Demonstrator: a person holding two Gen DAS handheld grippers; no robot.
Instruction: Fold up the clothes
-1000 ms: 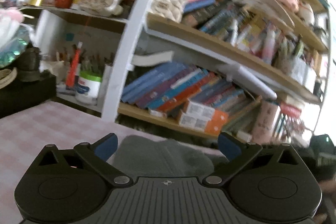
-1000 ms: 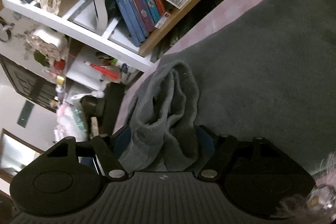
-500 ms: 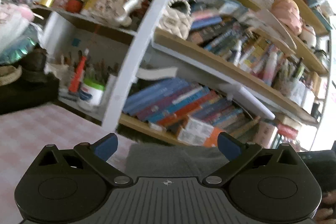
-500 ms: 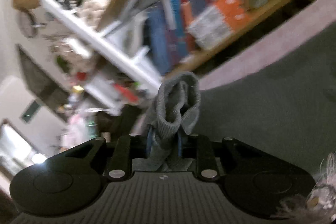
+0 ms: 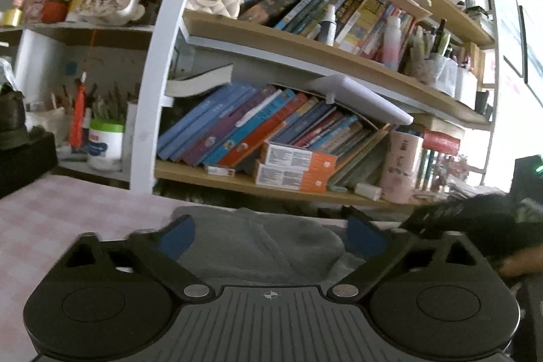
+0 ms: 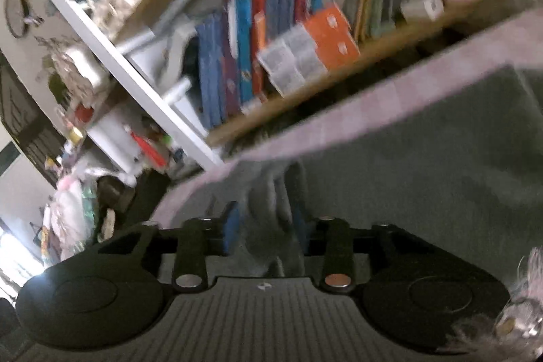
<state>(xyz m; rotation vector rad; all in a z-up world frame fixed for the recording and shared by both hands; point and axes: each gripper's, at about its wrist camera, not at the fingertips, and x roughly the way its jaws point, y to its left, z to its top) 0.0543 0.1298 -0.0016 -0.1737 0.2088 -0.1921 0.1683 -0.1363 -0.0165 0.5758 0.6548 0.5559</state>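
Note:
A grey garment (image 6: 441, 165) lies spread over the pink checked tablecloth (image 6: 390, 104). In the right wrist view my right gripper (image 6: 264, 219) is shut on a bunched fold of the grey garment (image 6: 268, 192), its blue pads pressed against the cloth. In the left wrist view my left gripper (image 5: 269, 231) stands open, blue pads wide apart, with the garment's near end (image 5: 258, 243) lying between and below the fingers, not pinched. The picture from the right wrist is blurred by motion.
A crowded bookshelf (image 5: 305, 138) with leaning books and orange boxes (image 5: 295, 165) stands just past the table's far edge. A white jar (image 5: 105, 145) and pens sit at the left. A dark device (image 5: 475, 219) and a hand show at the right of the left wrist view.
My right gripper has shut on the grey fold and drawn it along; the fold now sits lower and closer to the fingers. My left gripper stayed open and shifted slightly over the garment.

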